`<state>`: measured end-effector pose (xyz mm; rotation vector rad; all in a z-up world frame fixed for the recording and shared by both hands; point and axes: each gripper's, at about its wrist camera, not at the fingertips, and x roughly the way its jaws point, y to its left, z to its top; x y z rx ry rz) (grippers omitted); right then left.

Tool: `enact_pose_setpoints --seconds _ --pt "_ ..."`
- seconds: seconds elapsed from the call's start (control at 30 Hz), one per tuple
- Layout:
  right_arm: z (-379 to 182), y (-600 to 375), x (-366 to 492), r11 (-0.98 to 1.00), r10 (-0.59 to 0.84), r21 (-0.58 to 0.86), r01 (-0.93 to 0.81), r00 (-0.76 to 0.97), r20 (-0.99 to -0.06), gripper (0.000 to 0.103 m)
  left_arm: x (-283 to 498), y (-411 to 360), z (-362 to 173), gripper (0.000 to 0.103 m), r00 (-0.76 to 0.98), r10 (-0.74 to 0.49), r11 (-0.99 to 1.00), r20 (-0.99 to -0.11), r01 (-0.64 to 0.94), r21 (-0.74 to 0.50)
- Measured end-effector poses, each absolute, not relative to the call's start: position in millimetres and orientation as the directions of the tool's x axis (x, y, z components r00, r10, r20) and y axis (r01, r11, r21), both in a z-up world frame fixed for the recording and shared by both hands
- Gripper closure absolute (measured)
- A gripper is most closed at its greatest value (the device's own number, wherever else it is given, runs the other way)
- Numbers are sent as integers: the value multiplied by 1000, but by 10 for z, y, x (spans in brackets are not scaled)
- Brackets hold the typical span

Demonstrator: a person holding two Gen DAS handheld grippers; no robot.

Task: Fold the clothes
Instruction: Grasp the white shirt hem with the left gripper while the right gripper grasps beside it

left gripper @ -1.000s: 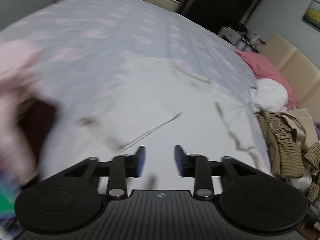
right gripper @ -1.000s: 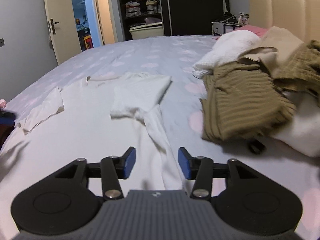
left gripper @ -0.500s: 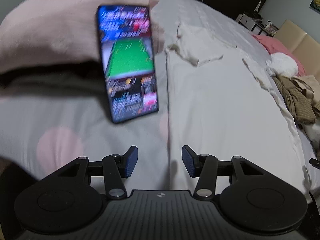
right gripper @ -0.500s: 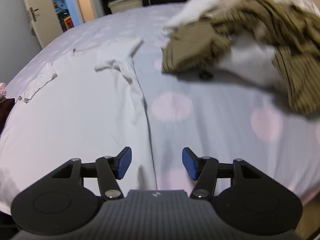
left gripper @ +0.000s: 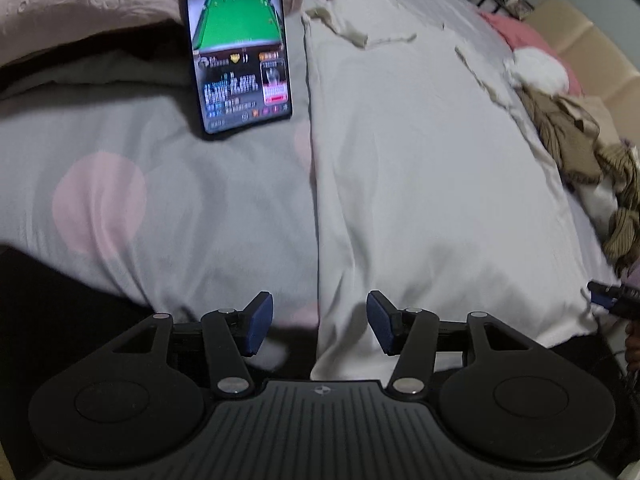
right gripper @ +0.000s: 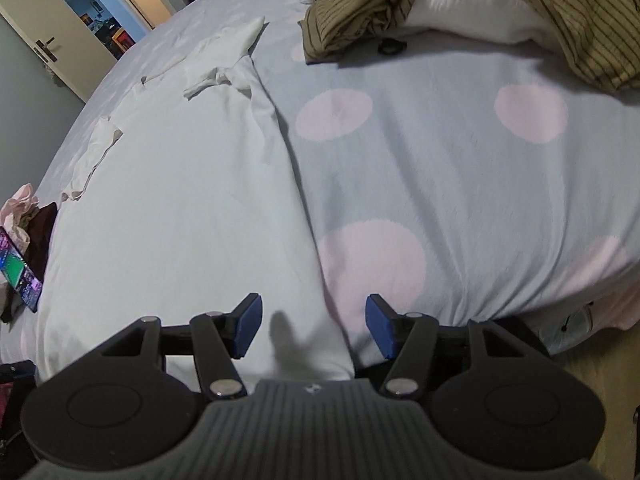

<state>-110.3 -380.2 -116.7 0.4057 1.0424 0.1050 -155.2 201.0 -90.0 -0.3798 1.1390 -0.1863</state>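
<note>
A white long-sleeved garment (left gripper: 420, 168) lies spread flat on the bed, its hem hanging over the near edge. In the right wrist view the same white garment (right gripper: 180, 200) fills the left half of the bed. My left gripper (left gripper: 319, 325) is open over the garment's lower left corner, straddling its side edge. My right gripper (right gripper: 313, 325) is open over the lower right corner at the bed's edge. Neither holds cloth.
A lit phone (left gripper: 240, 40) lies on the grey dotted bedspread (right gripper: 460, 184) beside a pink cloth (left gripper: 80, 4), left of the garment. A heap of olive striped clothes (right gripper: 360, 4) and white items sits at the far right. A small dark ring (right gripper: 393, 46) lies near them.
Both grippers have drawn back and down toward the bed's near edge. They now sit over the garment's two lower corners, jaws spread wider. The phone has come into the left view.
</note>
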Motion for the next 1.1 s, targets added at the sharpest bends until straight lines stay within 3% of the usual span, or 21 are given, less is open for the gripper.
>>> enact_pose_setpoints --seconds 0.3,0.37,0.4,0.43,0.77,0.93,1.1 --pt "-1262 -3688 -1077 913 359 407 25 421 -833 39 -1494 1858 -1129 53 268 -388 914 -882 -11 -405" --pt "-1269 -3658 -1074 918 365 398 -4 402 -839 44 -1474 1827 -1147 59 245 -384 918 -890 -2 -396" --pt "-1270 -3653 -1076 919 368 394 -15 393 -843 67 -1475 1812 -1147 84 237 -381 921 -894 8 -391" --pt "-1270 -3654 -1079 919 371 393 -22 384 -845 97 -1478 1791 -1135 103 232 -380 922 -896 23 -385" --pt "-710 -3929 -1247 825 534 558 -86 443 -720 99 -1735 2083 -569 103 348 -530 840 -773 89 -536" --pt "-715 -4025 -1432 841 514 537 -61 396 -761 100 -1832 1992 -441 103 318 -547 835 -774 149 -529" --pt "-1055 -4071 -1488 859 470 511 28 351 -810 100 -1809 1951 -741 103 254 -482 873 -839 59 -484"
